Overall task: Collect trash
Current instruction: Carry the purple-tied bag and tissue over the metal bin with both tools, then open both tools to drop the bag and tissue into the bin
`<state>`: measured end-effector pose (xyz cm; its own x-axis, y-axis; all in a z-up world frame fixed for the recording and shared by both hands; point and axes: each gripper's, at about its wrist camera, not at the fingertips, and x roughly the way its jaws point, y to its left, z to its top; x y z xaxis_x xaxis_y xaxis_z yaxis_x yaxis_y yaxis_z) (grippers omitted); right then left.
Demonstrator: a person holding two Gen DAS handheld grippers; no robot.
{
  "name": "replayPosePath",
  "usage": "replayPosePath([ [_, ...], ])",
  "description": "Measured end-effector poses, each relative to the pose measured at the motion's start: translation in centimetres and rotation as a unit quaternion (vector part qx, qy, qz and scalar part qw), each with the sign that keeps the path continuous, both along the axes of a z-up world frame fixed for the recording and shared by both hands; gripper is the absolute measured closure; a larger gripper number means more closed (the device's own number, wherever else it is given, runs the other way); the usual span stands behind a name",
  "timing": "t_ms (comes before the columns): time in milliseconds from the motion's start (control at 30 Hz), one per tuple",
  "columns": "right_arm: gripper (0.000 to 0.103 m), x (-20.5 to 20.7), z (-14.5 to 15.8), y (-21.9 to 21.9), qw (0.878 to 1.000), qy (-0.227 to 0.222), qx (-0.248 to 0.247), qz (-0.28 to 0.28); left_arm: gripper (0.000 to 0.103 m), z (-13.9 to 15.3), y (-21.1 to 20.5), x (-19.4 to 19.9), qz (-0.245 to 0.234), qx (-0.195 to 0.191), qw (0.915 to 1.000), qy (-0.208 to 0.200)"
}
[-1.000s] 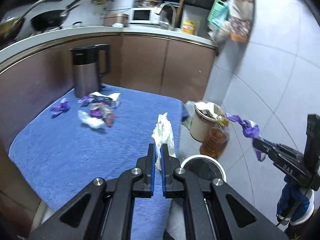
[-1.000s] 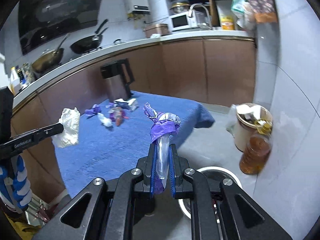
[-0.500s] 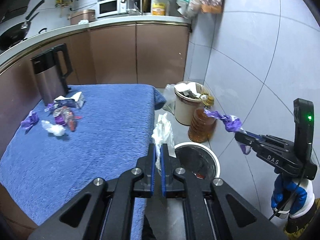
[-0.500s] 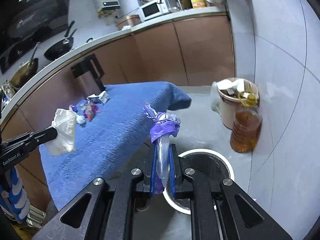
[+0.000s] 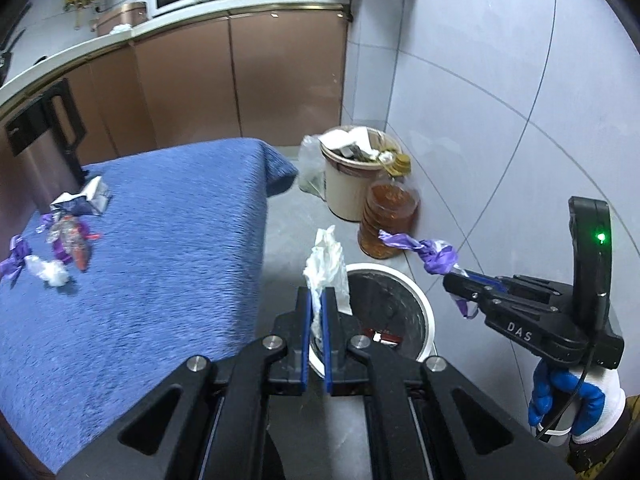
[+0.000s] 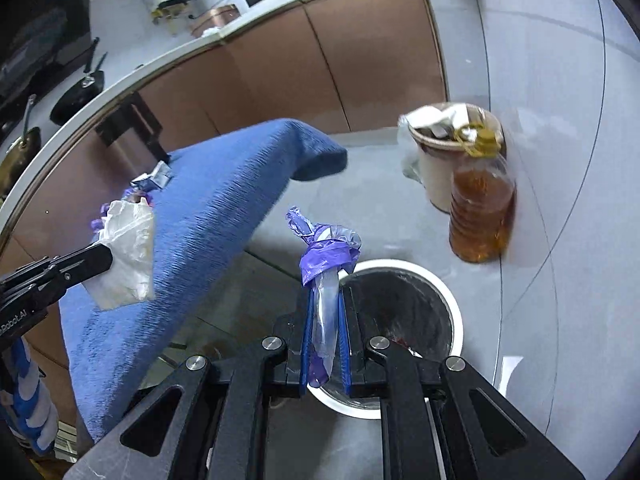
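Above the white-rimmed waste bin [image 5: 404,280] on the grey floor, two pieces of trash are being held, one in each gripper. The left gripper [image 5: 317,300] is being kept nearly closed, its blue pads clamped on a crumpled white tissue [image 5: 326,266] that is standing up out of the jaws. In the left wrist view, the tissue is lying over the near left part of the bin's rim. The right gripper [image 6: 325,312] is being kept narrow, its pads pressed on a twisted purple and clear plastic wrapper [image 6: 326,256]; in the right wrist view, the wrapper is lying over the left part of the bin's rim [image 6: 452,300]. A small red item is seen at the bottom of the bin; what it is cannot be told.

More trash is lying on the blue cloth-covered tabletop [image 5: 168,248], near its far left corner: a purple wrapper [image 5: 16,258], a clear plastic scrap [image 5: 50,274], a red and purple packet [image 5: 74,240] and a small silver and white carton [image 5: 90,198]. A dark electric kettle [image 5: 40,152] is standing at that same corner, just behind the carton.

Against the tiled wall, a beige bin [image 5: 354,184] filled with paper waste is standing, with a bottle of amber oil [image 5: 390,218] touching it in front. The right gripper's handle is being held by a hand in a blue and white glove [image 5: 576,400].
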<state>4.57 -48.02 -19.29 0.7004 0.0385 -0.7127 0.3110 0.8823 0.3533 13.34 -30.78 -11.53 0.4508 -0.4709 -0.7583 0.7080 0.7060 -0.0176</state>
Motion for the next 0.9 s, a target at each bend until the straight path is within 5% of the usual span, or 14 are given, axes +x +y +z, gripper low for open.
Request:
replayPosePath([
  [433, 0.091, 1.5, -6.7, -3.2, 0.997, 0.066, 0.035, -0.028, 0.098, -6.1, -6.2, 3.1, -0.031, 0.033, 0.9974, 0.057],
  [767, 0.086, 4.0, -10.7, -4.1, 0.993, 0.106, 0.027, -0.033, 0.096, -9.4, -8.9, 5.8, -0.035, 0.019, 0.9918, 0.122],
  [900, 0.070, 4.3, -11.9, -4.5, 0.992, 0.119, 0.023, -0.041, 0.096, -9.8, -8.9, 6.4, -0.034, 0.012, 0.9892, 0.142],
])
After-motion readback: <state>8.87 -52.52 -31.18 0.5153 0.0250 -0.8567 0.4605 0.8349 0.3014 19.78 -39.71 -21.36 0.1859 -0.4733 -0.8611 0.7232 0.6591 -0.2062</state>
